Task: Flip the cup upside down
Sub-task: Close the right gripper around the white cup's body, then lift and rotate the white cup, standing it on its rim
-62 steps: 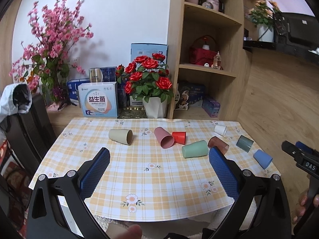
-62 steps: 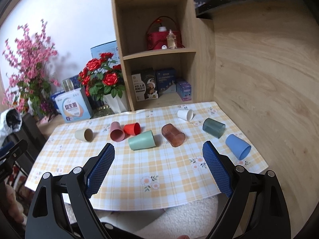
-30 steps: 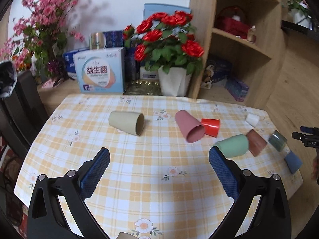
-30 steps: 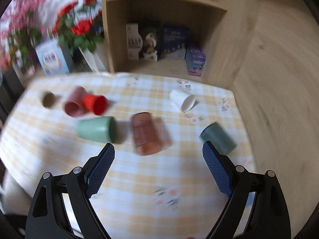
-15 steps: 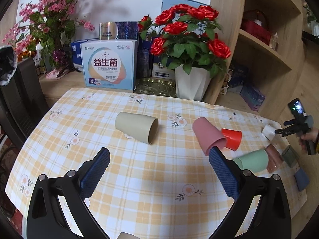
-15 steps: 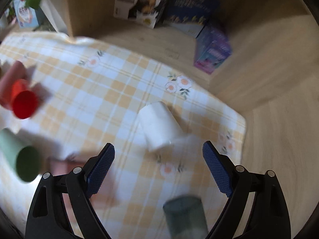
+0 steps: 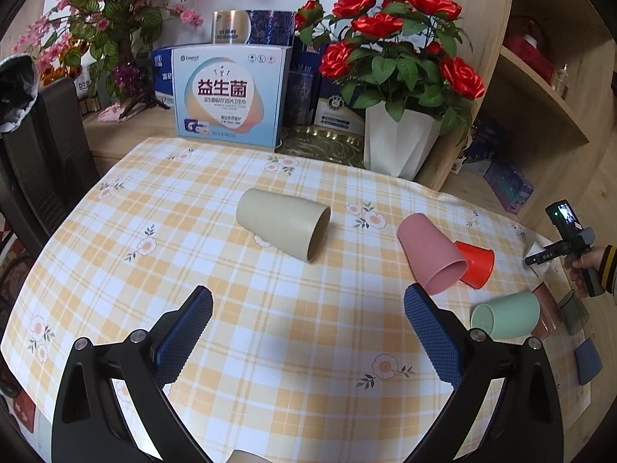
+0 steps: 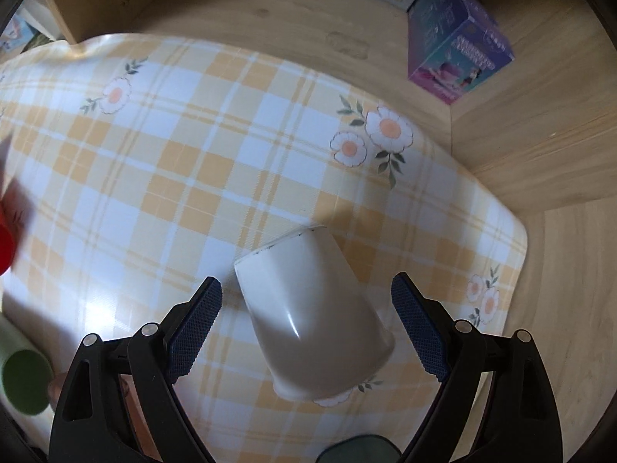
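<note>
A white cup lies on its side on the checked tablecloth, mouth toward me. My right gripper is open with the cup between its fingers, not touching. It shows in the left wrist view at the far right. My left gripper is open and empty above the cloth, short of a beige cup lying on its side. Pink, red and mint cups also lie on their sides.
A rose pot, boxes and a wooden shelf stand behind the table. A purple box sits on the shelf base. Brown, grey and blue cups lie near the right table edge.
My right gripper has moved in low over the white cup, which now lies between its open fingers. My left gripper has moved closer to the beige cup.
</note>
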The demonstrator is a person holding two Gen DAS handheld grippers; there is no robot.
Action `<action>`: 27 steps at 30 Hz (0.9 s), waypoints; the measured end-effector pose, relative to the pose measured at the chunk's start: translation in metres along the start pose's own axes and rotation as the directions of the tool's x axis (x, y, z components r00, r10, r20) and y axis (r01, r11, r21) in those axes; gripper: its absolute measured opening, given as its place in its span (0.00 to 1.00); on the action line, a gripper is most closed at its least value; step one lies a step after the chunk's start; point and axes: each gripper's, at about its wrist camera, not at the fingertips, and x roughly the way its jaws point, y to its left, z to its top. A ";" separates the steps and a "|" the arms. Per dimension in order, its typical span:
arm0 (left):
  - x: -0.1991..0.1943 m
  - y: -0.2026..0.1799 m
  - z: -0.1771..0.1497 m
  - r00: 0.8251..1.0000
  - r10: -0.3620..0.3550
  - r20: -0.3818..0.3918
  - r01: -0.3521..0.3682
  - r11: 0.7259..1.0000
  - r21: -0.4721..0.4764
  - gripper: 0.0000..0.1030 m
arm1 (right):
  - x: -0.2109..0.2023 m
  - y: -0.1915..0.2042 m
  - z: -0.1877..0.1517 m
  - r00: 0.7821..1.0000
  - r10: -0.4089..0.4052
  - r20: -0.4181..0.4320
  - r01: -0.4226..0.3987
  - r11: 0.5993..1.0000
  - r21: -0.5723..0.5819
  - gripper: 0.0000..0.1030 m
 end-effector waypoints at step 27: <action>-0.027 0.007 -0.030 0.999 -0.040 -0.029 0.041 0.999 0.027 0.94 | -0.106 0.015 -0.134 0.984 0.048 0.169 -0.121 0.882 0.456 0.53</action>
